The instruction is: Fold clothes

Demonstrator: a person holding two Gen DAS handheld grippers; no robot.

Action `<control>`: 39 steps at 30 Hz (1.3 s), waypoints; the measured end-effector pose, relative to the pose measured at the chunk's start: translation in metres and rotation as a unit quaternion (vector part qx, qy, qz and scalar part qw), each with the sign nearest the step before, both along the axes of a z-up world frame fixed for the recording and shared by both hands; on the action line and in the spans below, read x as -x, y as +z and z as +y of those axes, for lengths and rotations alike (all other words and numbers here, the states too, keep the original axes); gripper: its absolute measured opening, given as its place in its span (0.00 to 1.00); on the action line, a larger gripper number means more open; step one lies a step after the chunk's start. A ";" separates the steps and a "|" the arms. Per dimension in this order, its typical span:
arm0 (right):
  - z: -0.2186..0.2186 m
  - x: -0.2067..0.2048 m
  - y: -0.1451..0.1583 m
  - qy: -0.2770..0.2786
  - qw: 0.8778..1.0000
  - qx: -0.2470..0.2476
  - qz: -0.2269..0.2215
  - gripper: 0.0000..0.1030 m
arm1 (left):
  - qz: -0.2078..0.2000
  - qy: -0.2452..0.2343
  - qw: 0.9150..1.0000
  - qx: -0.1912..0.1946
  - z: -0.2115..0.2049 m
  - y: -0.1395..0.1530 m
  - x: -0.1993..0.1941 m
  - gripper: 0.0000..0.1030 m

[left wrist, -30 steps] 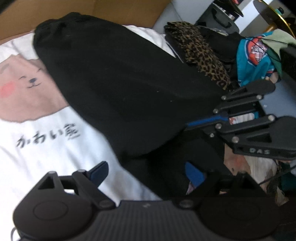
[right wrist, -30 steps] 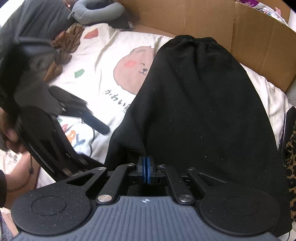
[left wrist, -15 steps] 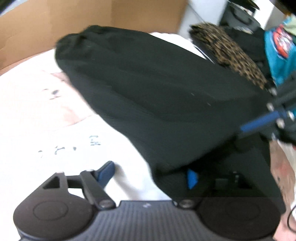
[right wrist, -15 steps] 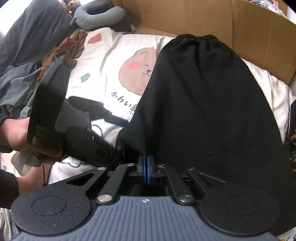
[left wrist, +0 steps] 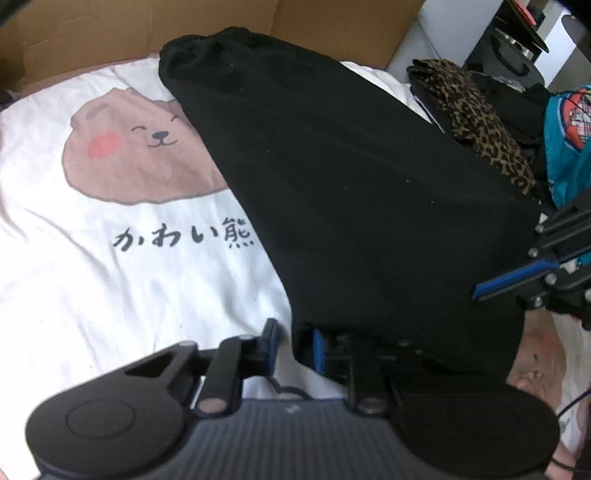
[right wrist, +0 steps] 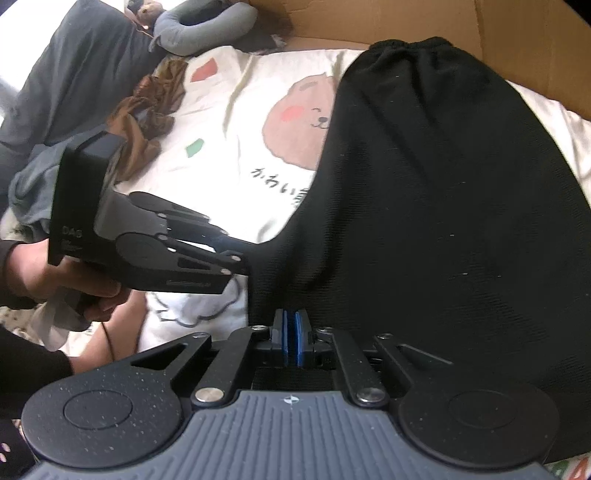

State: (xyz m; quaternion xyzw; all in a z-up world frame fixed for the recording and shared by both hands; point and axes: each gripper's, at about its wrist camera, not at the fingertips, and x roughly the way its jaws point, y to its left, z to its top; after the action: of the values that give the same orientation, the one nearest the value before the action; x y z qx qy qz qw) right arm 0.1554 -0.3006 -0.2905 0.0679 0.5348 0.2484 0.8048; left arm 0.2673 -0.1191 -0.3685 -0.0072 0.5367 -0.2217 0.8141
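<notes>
Left wrist view, garment: black garment [left wrist: 362,184] lay over the white bear-print sheet [left wrist: 110,295], elastic end far, near the cardboard [left wrist: 110,29].
Left wrist view, left tool [left wrist: 293,345]: jaws had just been closing, now narrow; the cloth's near corner sat between them, yet a gap showed beside one pad. Bite looked shallow; corner could slip on lifting.
Left wrist view, right tool [left wrist: 480,293]: seen at right on the hem.
Right wrist view, right tool [right wrist: 291,341]: pads together, pinching the near hem.
Right wrist view, left tool [right wrist: 240,264]: tips at the garment's edge.
Risk: uneven pull between the tools would skew the fold or drag the sheet.
</notes>
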 end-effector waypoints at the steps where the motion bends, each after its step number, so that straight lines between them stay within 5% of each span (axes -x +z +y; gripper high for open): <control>1: 0.001 0.001 0.001 0.002 1.000 -0.003 -0.001 0.04 | 0.004 0.001 1.000 0.004 0.004 0.002 0.000 0.19; 5: 0.004 0.001 -0.003 0.004 1.000 0.002 0.003 0.04 | 0.015 0.003 1.000 0.018 0.020 0.014 0.002 0.21; 10: 0.004 0.001 -0.017 0.000 1.000 0.007 0.020 0.04 | 0.016 0.025 0.999 0.046 0.043 0.025 -0.001 0.46; 23: 0.006 -0.002 -0.033 -0.024 1.000 -0.009 0.017 0.04 | 0.065 0.088 0.987 0.117 0.033 -0.004 -0.031 0.55; 29: 0.014 -0.008 -0.036 -0.016 1.000 -0.016 0.011 0.04 | 0.115 0.110 0.974 0.160 0.039 -0.025 -0.029 0.43; 31: 0.017 -0.008 -0.041 -0.012 1.000 -0.015 0.017 0.04 | 0.134 0.115 0.968 0.179 0.042 -0.030 -0.028 0.21; 33: 0.019 -0.007 -0.048 -0.008 1.000 -0.012 0.024 0.04 | 0.146 0.123 0.964 0.185 0.046 -0.035 -0.026 0.12; 39: 0.019 0.000 -0.061 -0.004 0.999 0.000 0.040 0.07 | 0.139 0.123 0.966 0.180 0.052 -0.031 -0.021 0.09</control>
State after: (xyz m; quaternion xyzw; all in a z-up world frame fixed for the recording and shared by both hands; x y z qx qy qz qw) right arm 0.1556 -0.2812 -0.3514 0.0802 0.5662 0.2427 0.7836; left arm 0.2881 -0.0672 -0.3999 -0.2502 0.5910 -0.2094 0.7378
